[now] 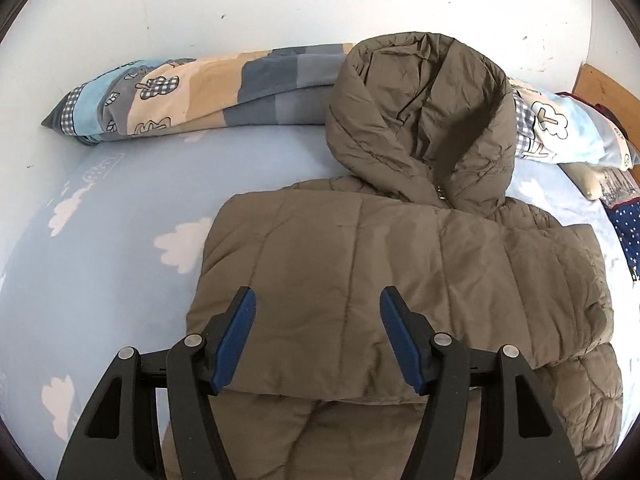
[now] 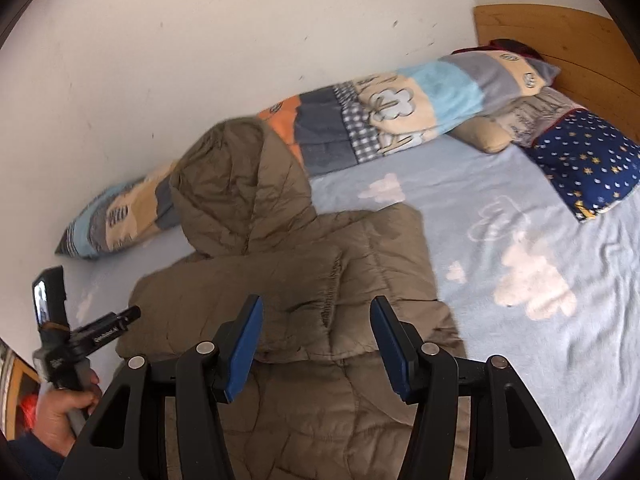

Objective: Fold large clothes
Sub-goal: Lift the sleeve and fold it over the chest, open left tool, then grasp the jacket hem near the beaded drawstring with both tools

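The olive-brown hooded puffer jacket (image 1: 360, 280) is lying across the bed (image 1: 100, 280), on a pale blue sheet printed with white clouds, its hood (image 1: 424, 120) propped up against the rolled patchwork quilt (image 1: 180, 88) that is running along the white wall. Both sleeves are looking folded in over the body already, one quilted panel lying flat across the chest in the left wrist view, and a gathered elastic cuff (image 2: 332, 280) showing on top in the right wrist view. The left hand-held gripper (image 1: 316, 300) is hovering over that folded panel with its blue-padded jaws spread wide, holding nothing; the right hand-held gripper (image 2: 316, 312) is hanging over the lower body the same way, wide open and empty. This jacket is likely to be light but bulky, I'd say: puffy fill, smooth, slightly shiny shell, so the fabric may slip between pads and spring back after a fold. The stitched channels are giving natural crease lines. The best hold is probably a deep pinch on the hem or a seamed edge, taking both layers, not a bite on the slick middle. A navy starred pillow (image 2: 584, 164) is sitting off to the right, well apart from the jacket.
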Available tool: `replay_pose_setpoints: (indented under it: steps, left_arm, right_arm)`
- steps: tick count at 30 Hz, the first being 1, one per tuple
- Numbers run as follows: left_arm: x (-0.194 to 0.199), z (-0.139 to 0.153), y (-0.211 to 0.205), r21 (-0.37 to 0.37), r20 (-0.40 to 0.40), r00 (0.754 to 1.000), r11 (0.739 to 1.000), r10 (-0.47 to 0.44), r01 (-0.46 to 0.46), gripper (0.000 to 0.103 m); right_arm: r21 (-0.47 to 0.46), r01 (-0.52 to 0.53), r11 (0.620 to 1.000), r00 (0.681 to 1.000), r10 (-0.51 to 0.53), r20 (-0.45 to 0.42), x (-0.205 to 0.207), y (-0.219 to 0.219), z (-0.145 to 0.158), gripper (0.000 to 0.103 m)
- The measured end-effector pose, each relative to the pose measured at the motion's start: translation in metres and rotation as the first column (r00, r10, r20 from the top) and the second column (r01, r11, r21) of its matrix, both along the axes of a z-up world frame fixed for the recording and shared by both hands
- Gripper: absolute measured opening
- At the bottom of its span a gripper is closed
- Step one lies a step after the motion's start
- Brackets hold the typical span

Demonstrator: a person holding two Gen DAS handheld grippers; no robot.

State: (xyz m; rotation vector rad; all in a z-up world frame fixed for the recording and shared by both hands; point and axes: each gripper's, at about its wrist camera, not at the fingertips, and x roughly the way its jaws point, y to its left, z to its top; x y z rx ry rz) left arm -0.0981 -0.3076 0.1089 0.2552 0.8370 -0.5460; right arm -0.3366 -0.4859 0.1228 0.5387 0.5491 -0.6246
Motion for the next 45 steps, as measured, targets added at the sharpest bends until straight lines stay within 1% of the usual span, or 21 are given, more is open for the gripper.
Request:
replay_pose_setpoints:
  steps: [2,4,6,9,12,16,18,20,23,25,26,27,28,29,31,34,37,39,41,43,45]
  left_arm:
    - [0.004,-0.005,0.005,0.002,-0.005,1.000,1.000,-0.007,0.007,0.064]
    - [0.008,-0.013,0.011,0.014,-0.004,1.000,1.000,0.002,-0.002,0.064]
    - [0.016,-0.022,0.017,0.012,-0.024,1.000,1.000,0.014,-0.014,0.064]
    - [0.023,-0.033,0.024,0.007,-0.048,0.999,1.000,0.019,-0.018,0.064]
    - [0.027,-0.044,0.026,0.015,-0.060,0.998,1.000,0.013,-0.012,0.064]
    - [0.030,-0.057,0.030,0.010,-0.092,0.996,1.000,0.007,-0.006,0.064]
    - [0.031,-0.063,0.030,0.003,-0.104,0.995,1.000,0.005,-0.005,0.064]
    - [0.033,-0.069,0.031,0.005,-0.113,0.994,1.000,0.008,-0.007,0.067]
    - [0.034,-0.075,0.027,0.011,-0.115,0.993,1.000,0.020,-0.019,0.067]
    - [0.034,-0.070,0.028,0.014,-0.118,0.993,1.000,0.028,-0.027,0.067]
    - [0.031,-0.061,0.032,0.011,-0.118,0.993,0.999,0.033,-0.032,0.066]
    - [0.027,-0.053,0.036,-0.003,-0.116,0.993,1.000,0.030,-0.030,0.065]
    - [0.019,-0.039,0.046,-0.035,-0.108,0.994,0.999,0.016,-0.020,0.065]
    - [0.012,-0.029,0.054,-0.049,-0.099,0.995,0.999,0.007,-0.012,0.065]
    - [-0.005,-0.010,0.072,-0.052,-0.087,0.996,0.999,-0.001,-0.003,0.065]
    - [-0.036,0.012,0.108,-0.079,-0.108,0.994,0.997,-0.008,0.000,0.067]
    - [-0.074,0.029,0.149,-0.107,-0.132,0.991,0.994,0.004,-0.018,0.068]
    - [-0.103,0.034,0.177,-0.122,-0.138,0.990,0.992,0.007,-0.024,0.071]
    - [-0.131,0.031,0.203,-0.123,-0.134,0.991,0.992,0.013,-0.030,0.078]
    - [-0.154,0.020,0.230,-0.119,-0.128,0.991,0.992,0.031,-0.046,0.078]
    - [-0.165,0.009,0.254,-0.116,-0.133,0.989,0.990,0.071,-0.086,0.078]
  right_arm:
    - [0.009,-0.029,1.000,0.999,0.029,-0.024,0.017,-0.002,-0.008,0.058]
    - [-0.018,-0.051,0.999,0.996,0.050,-0.075,0.036,0.000,-0.017,0.057]
    - [-0.026,-0.087,0.996,0.990,0.084,-0.117,0.058,0.001,-0.029,0.058]
    - [-0.030,-0.110,0.993,0.981,0.104,-0.165,0.081,0.000,-0.044,0.057]
    - [-0.037,-0.120,0.992,0.965,0.108,-0.240,0.103,-0.005,-0.067,0.057]
    - [-0.042,-0.139,0.989,0.935,0.117,-0.335,0.120,-0.008,-0.092,0.057]
    - [-0.049,-0.146,0.988,0.923,0.118,-0.367,0.124,-0.008,-0.100,0.058]
    - [-0.036,-0.148,0.988,0.914,0.123,-0.387,0.127,-0.010,-0.106,0.058]
    - [-0.021,-0.157,0.987,0.901,0.135,-0.412,0.132,-0.014,-0.110,0.060]
    - [-0.001,-0.164,0.987,0.892,0.148,-0.427,0.133,-0.016,-0.103,0.060]
    - [0.009,-0.169,0.986,0.896,0.157,-0.416,0.128,-0.016,-0.094,0.060]
    - [0.015,-0.177,0.984,0.908,0.169,-0.383,0.117,-0.013,-0.080,0.060]
    - [0.015,-0.185,0.983,0.921,0.178,-0.347,0.108,-0.008,-0.068,0.061]
    - [0.012,-0.192,0.981,0.929,0.186,-0.320,0.095,-0.002,-0.057,0.061]
    - [-0.015,-0.203,0.979,0.935,0.190,-0.299,0.065,0.015,-0.036,0.065]
    - [-0.029,-0.198,0.980,0.950,0.184,-0.253,0.016,0.041,-0.016,0.067]
    - [-0.023,-0.176,0.984,0.965,0.167,-0.204,-0.037,0.065,-0.011,0.067]
    - [-0.004,-0.151,0.989,0.971,0.147,-0.189,-0.079,0.082,-0.015,0.067]
    - [0.022,-0.129,0.991,0.979,0.130,-0.159,-0.115,0.094,-0.018,0.067]
    - [0.052,-0.095,0.994,0.988,0.100,-0.119,-0.158,0.100,-0.025,0.068]
    - [0.080,-0.044,0.996,0.994,0.052,-0.095,-0.194,0.100,-0.031,0.068]
